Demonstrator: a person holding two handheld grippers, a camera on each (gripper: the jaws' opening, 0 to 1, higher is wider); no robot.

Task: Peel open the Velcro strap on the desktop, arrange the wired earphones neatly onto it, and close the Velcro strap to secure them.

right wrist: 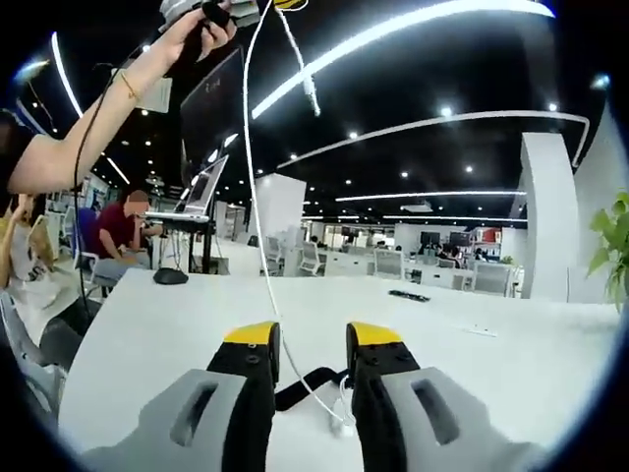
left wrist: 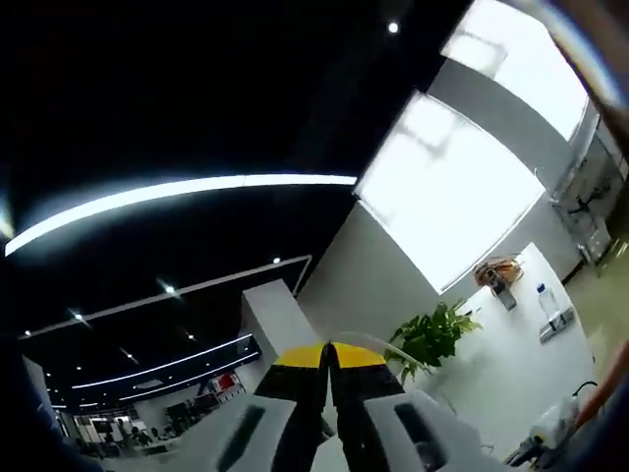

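Right gripper view: our right gripper [right wrist: 313, 339], grey with yellow-tipped black jaws, sits low over the white desktop [right wrist: 511, 354] with its jaws parted and nothing between them. Just past the jaws lies the flat black Velcro strap [right wrist: 307, 385], on the desk surface; whether it has been peeled open we cannot tell, since the jaws cover most of it. The thin white wired-earphone cable [right wrist: 257, 177] hangs from the top of the view down to the desk and ends near the strap, between the jaws, in a small white piece [right wrist: 344, 425] too blurred to identify. A side branch of the cable with a small inline piece [right wrist: 311, 96] dangles free near the top. The left gripper [right wrist: 251, 8] shows at the top edge, held high by a raised hand [right wrist: 192, 34], with the cable running up to it.

Left gripper view: the left gripper [left wrist: 327, 366] points at the dark ceiling; jaws nearly closed, and a pale strand [left wrist: 378, 341] arcs from the tips, so we judge it pinches the cable.

Progress, our judgement: earphones lifted and uncoiled, not yet arranged on the strap. Coiling, placing and closing remain.
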